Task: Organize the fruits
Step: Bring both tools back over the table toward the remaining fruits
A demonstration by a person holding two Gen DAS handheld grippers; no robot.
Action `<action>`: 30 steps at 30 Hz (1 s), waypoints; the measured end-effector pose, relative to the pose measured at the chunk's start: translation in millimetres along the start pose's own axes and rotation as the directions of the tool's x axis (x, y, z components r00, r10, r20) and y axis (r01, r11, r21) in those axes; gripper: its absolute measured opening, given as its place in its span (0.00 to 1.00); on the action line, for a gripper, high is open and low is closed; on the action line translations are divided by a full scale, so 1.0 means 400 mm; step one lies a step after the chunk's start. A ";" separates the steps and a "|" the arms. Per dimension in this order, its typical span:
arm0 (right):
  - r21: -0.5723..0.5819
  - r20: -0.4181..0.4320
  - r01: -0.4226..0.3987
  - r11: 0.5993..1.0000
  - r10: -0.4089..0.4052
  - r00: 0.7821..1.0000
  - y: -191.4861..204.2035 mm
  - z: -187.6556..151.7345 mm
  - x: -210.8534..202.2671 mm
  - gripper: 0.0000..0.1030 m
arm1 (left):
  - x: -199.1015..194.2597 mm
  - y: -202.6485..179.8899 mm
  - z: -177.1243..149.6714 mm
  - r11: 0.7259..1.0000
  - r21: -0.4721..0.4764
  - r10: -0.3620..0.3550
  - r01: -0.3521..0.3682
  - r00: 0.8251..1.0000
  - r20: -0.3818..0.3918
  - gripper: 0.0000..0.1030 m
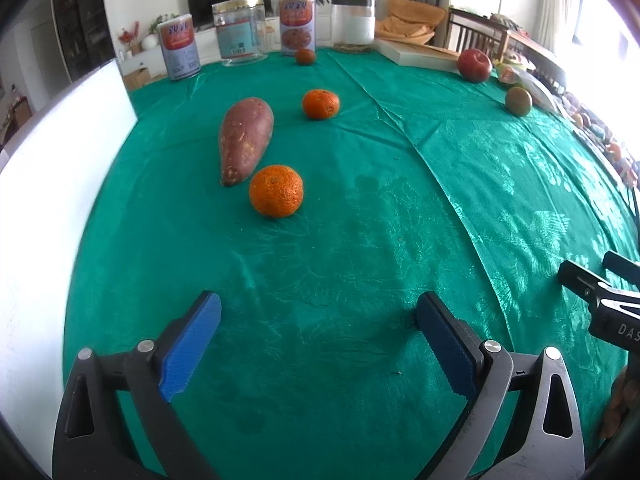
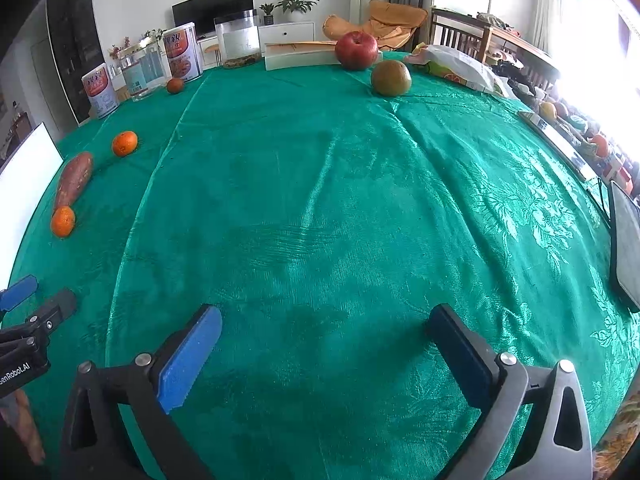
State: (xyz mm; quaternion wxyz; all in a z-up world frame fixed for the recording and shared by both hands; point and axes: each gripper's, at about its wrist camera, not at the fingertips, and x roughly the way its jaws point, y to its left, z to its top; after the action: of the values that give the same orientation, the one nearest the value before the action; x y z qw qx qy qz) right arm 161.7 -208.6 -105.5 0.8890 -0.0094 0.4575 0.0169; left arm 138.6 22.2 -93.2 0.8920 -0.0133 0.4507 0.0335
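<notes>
Fruit lies scattered over the green tablecloth (image 2: 320, 200): nearest orange (image 1: 276, 191) touching the sweet potato (image 1: 245, 139), red apple (image 2: 356, 50) far off (nothing gathered yet). Left gripper (image 1: 316, 344) and right gripper (image 2: 324, 352) hover spread wide, empty.

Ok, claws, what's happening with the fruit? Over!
Left claw open, empty. Right claw open, empty. Nearest orange untouched, beside sweet potato. Nothing blocking.

oranges: we see one (image 1: 276, 191) touching the sweet potato's (image 1: 245, 139) tip, another (image 1: 320, 104) beyond
apple (image 2: 356, 50): red, upright, far edge
green fruit (image 2: 391, 78): just beside it
</notes>
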 end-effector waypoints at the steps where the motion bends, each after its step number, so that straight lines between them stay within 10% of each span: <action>1: 0.000 0.000 -0.001 1.000 0.001 1.000 0.000 0.000 0.000 1.00 | 0.002 0.002 0.002 1.000 -0.003 0.003 -0.003 1.000 -0.002 0.98; 30: 0.001 -0.001 -0.002 1.000 0.002 1.000 -0.001 0.000 0.000 1.00 | 0.005 0.004 0.003 1.000 -0.005 0.000 0.000 1.000 -0.004 1.00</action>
State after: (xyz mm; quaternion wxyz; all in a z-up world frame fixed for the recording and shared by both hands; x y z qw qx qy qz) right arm 161.9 -208.9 -105.5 0.8888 -0.0087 0.4579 0.0174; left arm 140.6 23.8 -94.2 0.8911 -0.0157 0.4523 0.0349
